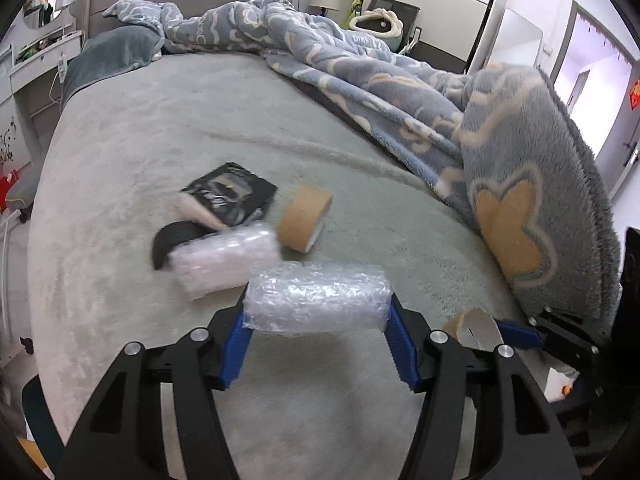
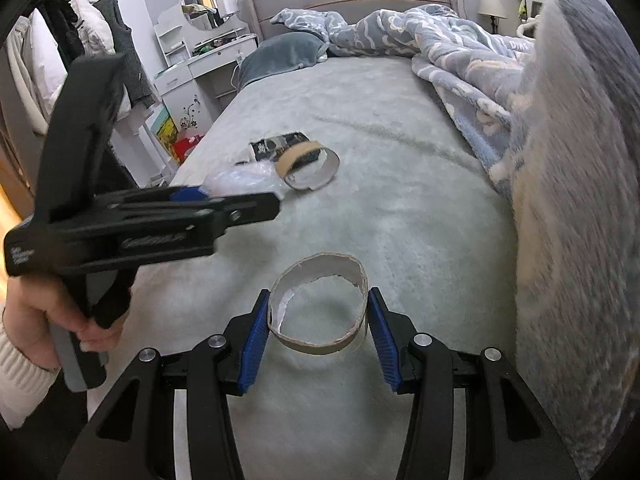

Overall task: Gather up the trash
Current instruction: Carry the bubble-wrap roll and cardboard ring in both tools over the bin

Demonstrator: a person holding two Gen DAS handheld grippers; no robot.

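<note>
Gripping a bubble-wrap roll (image 1: 318,299) end to end, left gripper (image 1: 318,344) holds it above the bed (image 1: 160,128). Right gripper (image 2: 318,338) clamps a torn cardboard ring (image 2: 319,307). Risks: slick wrap may squirt free under squeeze (soft, compressible); thin ring could buckle. More trash, including a tape roll (image 1: 305,216), remains on bed.
</note>
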